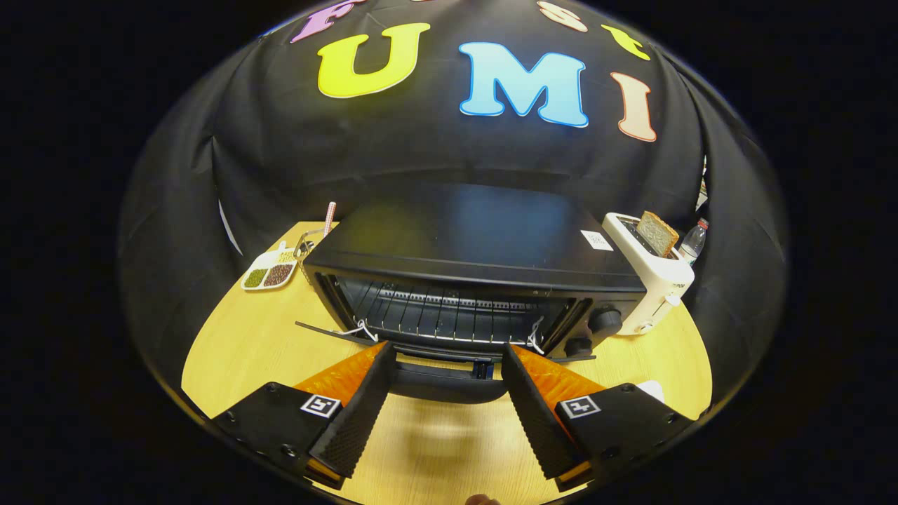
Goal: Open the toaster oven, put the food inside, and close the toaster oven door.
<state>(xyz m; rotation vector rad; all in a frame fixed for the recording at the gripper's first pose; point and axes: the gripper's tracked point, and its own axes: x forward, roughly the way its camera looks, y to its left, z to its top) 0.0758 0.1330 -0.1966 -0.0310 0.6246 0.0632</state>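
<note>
Gripper (445,358) level, low over the wooden table (245,344), fingers spread wide, empty, flanking the open toaster oven (470,273) door handle (442,384).

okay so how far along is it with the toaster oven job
Done: the toaster oven door lies folded down, its rack bare. In hand: nothing; the gripper is open, fingers either side of the door handle. Left: load the food, then close the door.

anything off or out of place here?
Nothing spilled or damaged. The toaster oven door hangs fully down with white string tied at both hinges. The open tongs straddle its handle.
</note>
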